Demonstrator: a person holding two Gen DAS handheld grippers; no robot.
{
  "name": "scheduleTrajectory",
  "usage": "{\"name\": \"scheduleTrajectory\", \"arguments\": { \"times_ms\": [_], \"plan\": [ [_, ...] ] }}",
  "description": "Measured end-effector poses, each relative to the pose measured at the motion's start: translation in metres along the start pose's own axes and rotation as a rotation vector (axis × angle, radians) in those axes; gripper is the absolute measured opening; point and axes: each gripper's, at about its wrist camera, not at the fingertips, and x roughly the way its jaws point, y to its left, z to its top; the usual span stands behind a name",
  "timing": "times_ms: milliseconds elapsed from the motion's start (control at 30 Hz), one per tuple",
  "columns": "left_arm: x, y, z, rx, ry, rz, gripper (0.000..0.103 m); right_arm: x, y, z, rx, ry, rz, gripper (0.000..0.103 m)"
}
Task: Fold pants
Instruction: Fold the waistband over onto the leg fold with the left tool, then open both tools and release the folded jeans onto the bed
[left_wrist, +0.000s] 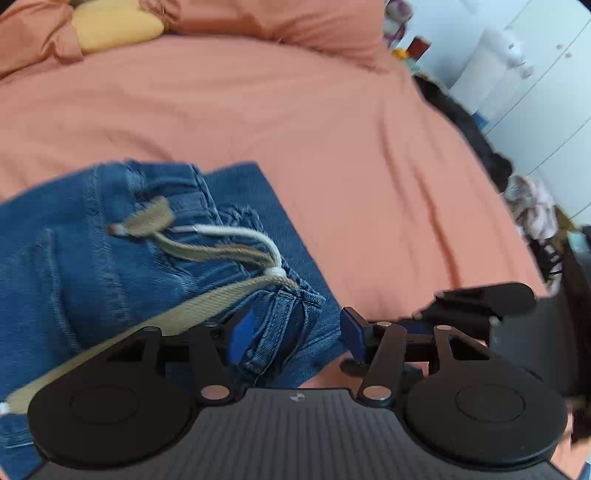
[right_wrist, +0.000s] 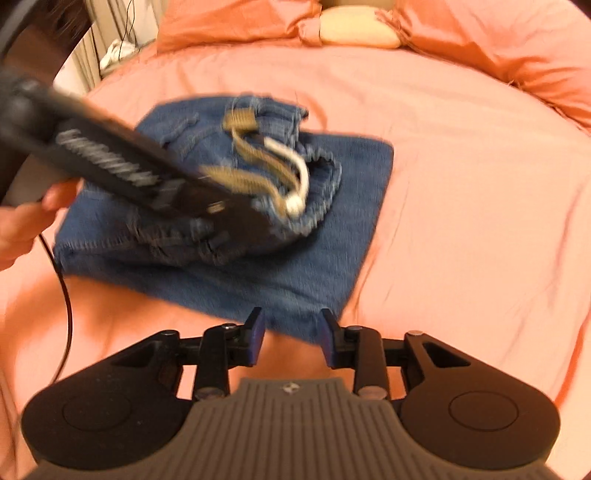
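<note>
The pants (right_wrist: 221, 206) lie folded mid-bed (right_wrist: 461, 184), waistband bunched on top. The left tool (left_wrist: 295, 336) gapes wide around that bunch; the right tool (right_wrist: 293, 338), narrow and empty, hovers at six o'clock. Lifting carelessly could snag the drawstring (left_wrist: 236, 236) and undo the fold.

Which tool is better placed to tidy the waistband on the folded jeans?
Probably left: the left tool is open over the waistband. The right tool is open, empty, off the jeans' edge.
</note>
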Motion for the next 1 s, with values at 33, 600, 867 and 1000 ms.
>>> {"name": "scheduleTrajectory", "arguments": {
  "times_ms": [33,600,867,1000],
  "plan": [
    [-0.012,0.004,-0.001,0.019,-0.019,0.017,0.065,-0.005,-0.001,0.002,0.014,-0.013,0.006,0.03],
    [-0.112,0.143,-0.082,-0.037,-0.018,0.295,0.066,0.051,-0.001,0.076,0.316,0.077,0.054,0.03],
    [-0.11,0.157,-0.103,-0.072,-0.026,0.234,0.066,0.0,0.027,0.079,0.163,0.064,0.004,0.006],
    [-0.113,0.156,-0.112,-0.035,-0.038,0.229,0.066,-0.024,0.033,0.074,0.119,0.03,-0.021,0.005]
  ]
}}
